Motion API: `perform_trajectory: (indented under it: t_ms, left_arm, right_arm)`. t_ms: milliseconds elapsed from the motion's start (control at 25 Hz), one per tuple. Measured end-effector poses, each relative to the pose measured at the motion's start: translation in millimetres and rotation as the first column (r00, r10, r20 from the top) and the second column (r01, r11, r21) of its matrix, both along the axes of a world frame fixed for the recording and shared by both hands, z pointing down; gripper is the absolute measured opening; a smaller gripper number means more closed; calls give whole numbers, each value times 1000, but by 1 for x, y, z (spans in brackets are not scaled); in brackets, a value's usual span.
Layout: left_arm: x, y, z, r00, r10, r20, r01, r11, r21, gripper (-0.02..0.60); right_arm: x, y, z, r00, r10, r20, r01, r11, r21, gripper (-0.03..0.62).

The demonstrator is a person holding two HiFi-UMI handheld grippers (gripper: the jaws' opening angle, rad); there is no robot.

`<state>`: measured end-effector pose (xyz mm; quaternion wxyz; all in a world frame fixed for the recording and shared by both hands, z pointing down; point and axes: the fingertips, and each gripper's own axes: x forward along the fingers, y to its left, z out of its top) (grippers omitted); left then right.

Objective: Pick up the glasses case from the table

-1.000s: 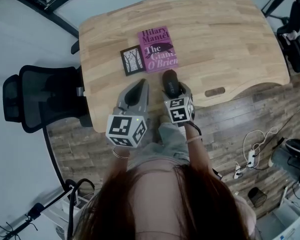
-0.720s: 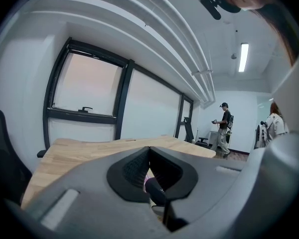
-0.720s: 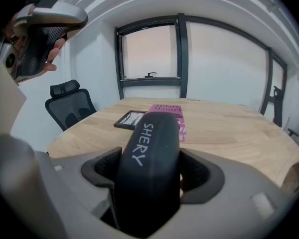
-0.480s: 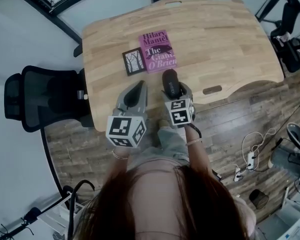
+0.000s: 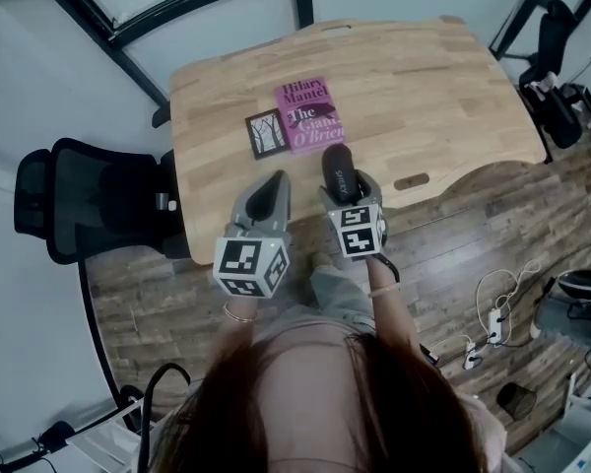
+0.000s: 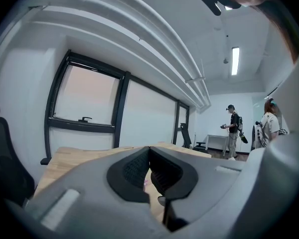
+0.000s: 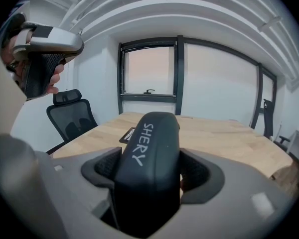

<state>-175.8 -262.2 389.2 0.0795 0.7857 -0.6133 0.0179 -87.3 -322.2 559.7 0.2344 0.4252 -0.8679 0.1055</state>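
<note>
Glasses case (image 7: 149, 133): dark, oblong, lettered "SHERY" in white along its top. It is clamped across its width between the two padded jaws of the right gripper (image 7: 152, 171), and its free end juts forward past the pads. In the head view the glasses case (image 5: 339, 168) lies over the near edge of the wooden table (image 5: 424, 87), pointing away from the person, just short of a pink book (image 5: 310, 113); a small dark card with a tree drawing (image 5: 267, 133) touches the book's left side. The right gripper (image 5: 347, 187) is held out in front of the body, forearm extended and the marker cube facing upward. The left gripper (image 5: 273, 179) is held beside it at about the same reach, close but apart. Its own view shows the left gripper's (image 6: 149, 156) pads pressed together at their tips with nothing between them. A black mesh office chair (image 5: 89, 200) stands at the table's left side.
</note>
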Motion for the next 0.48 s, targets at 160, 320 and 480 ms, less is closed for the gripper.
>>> perform_trajectory:
  t_ms: [160, 320, 480]
  left_arm:
    - [2, 17, -5, 1000, -3, 9, 3, 1000, 16, 5]
    - [4, 37, -11, 1000, -4, 12, 3, 999, 35, 5]
    - [7, 57, -17, 1000, -3, 17, 2, 998, 55, 5]
  right_arm:
    - [5, 13, -18, 1000, 4, 5, -4, 999, 36, 362]
    - [8, 31, -35, 1000, 6, 16, -8, 997, 74, 362]
    - [12, 47, -51, 1000, 13, 26, -16, 994, 105, 362]
